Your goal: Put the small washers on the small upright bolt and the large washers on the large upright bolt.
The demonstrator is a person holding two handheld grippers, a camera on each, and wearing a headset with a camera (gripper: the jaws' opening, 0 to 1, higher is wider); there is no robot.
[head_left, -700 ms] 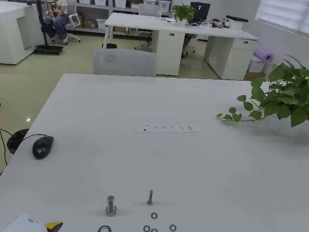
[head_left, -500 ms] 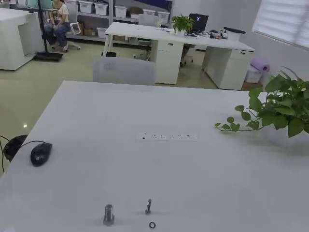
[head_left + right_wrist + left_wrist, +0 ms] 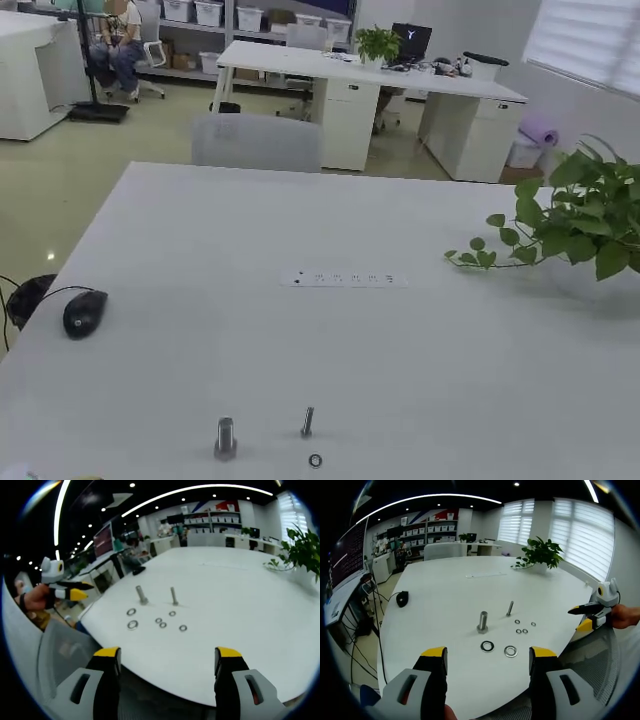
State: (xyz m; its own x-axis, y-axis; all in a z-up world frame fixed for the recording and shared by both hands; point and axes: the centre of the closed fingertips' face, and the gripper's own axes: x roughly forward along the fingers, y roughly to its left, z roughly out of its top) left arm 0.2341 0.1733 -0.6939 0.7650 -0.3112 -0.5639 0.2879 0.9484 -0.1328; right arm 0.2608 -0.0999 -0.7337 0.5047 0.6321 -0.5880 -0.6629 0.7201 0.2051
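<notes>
Ahead | 2 large washers (image 3: 487, 646) lay at 12 o'clock, nearer the left gripper (image 3: 488, 654) | large bolt (image 3: 482, 621) stood upright beyond | left gripper and right gripper (image 3: 167, 654) gaped, empty.

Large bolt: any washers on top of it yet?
None: the large bolt stands bare. Both large washers lie flat on the table near it. Under its base is covered.
</notes>
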